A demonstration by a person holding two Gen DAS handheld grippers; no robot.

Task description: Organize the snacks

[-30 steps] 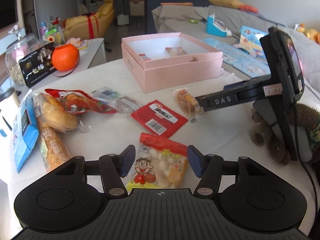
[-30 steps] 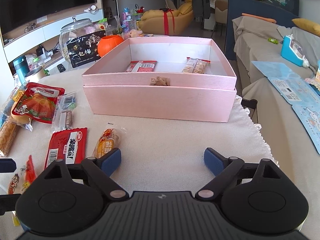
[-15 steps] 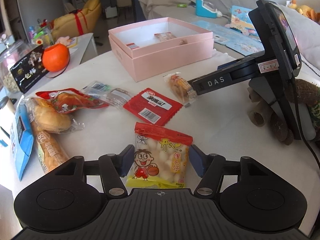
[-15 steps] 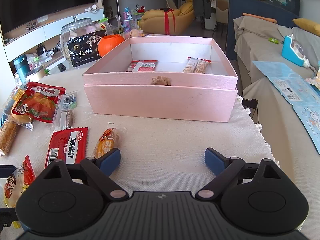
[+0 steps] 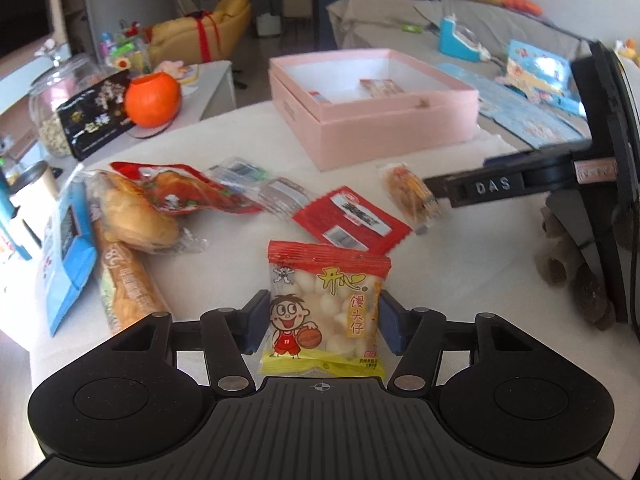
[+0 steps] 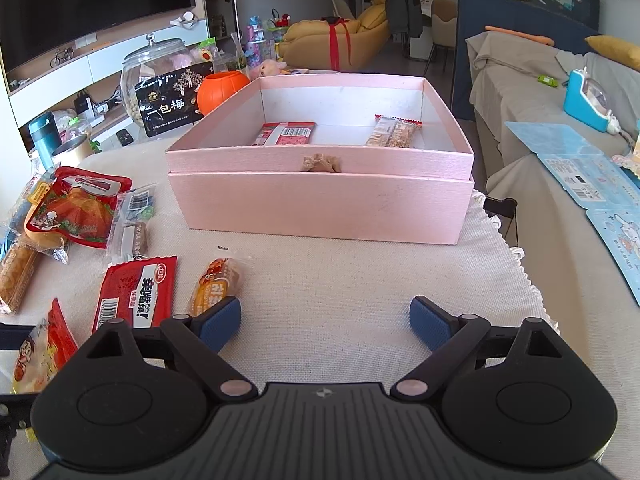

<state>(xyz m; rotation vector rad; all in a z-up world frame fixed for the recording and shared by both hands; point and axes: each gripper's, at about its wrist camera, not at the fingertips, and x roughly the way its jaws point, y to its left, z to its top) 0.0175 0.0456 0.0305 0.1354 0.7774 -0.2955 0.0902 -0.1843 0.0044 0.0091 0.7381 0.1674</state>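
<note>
My left gripper [image 5: 320, 322] is shut on a yellow and red snack bag with a cartoon boy [image 5: 326, 312] and holds it upright, lifted off the table. The bag also shows in the right wrist view [image 6: 38, 354] at the far left. The open pink box [image 5: 400, 136] stands ahead; in the right wrist view the box [image 6: 320, 208] holds a red packet [image 6: 286, 134] and a cereal bar [image 6: 394, 132]. My right gripper [image 6: 325, 324] is open and empty over the cloth, beside a small orange snack packet [image 6: 216, 286].
Loose snacks lie on the table: a red flat packet [image 5: 352, 220], a red chicken pouch [image 5: 176, 194], bread rolls [image 5: 132, 216], clear-wrapped bars [image 5: 260, 184]. A glass jar [image 6: 160, 76] and orange pumpkin [image 6: 220, 90] stand behind. A sofa [image 6: 560, 160] is to the right.
My left gripper has closed on the cartoon snack bag and lifted it, with the view swinging toward the pink box. The right gripper has barely moved.
</note>
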